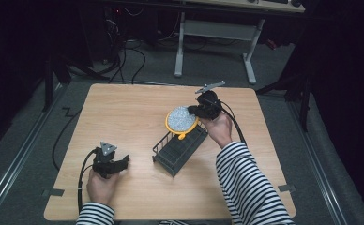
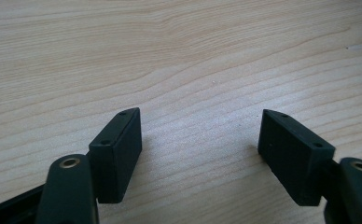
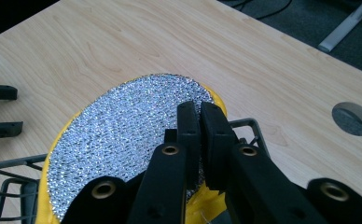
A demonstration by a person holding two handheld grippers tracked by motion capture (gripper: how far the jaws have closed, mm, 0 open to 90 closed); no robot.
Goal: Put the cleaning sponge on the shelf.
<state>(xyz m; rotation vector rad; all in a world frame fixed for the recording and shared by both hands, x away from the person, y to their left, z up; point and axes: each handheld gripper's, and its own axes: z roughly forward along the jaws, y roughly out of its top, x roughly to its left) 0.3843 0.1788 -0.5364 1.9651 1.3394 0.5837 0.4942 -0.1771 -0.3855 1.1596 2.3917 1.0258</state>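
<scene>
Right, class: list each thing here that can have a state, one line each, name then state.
Left hand-held gripper: open, nothing between its jaws, low over the table.
Right hand-held gripper: shut on the scouring pad.
Scouring pad: yellow-rimmed, silver face up, held over the rack's end.
Wire rack: upright on the table.

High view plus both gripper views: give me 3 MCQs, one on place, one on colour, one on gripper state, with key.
1. Where is the silver scrubber?
A. over the rack's far end
B. at the table's near left corner
C. on the floor

2. What colour is its rim?
A. red
B. yellow
C. blue

3. How do the left gripper's jaws stand?
A. shut on the scrubber
B. shut on nothing
C. open above bare table

Key:
1 A, it sits above the far end of the black wire rack.
2 B, yellow edges the glittery pad.
3 C, wood shows between the spread jaws.
</scene>
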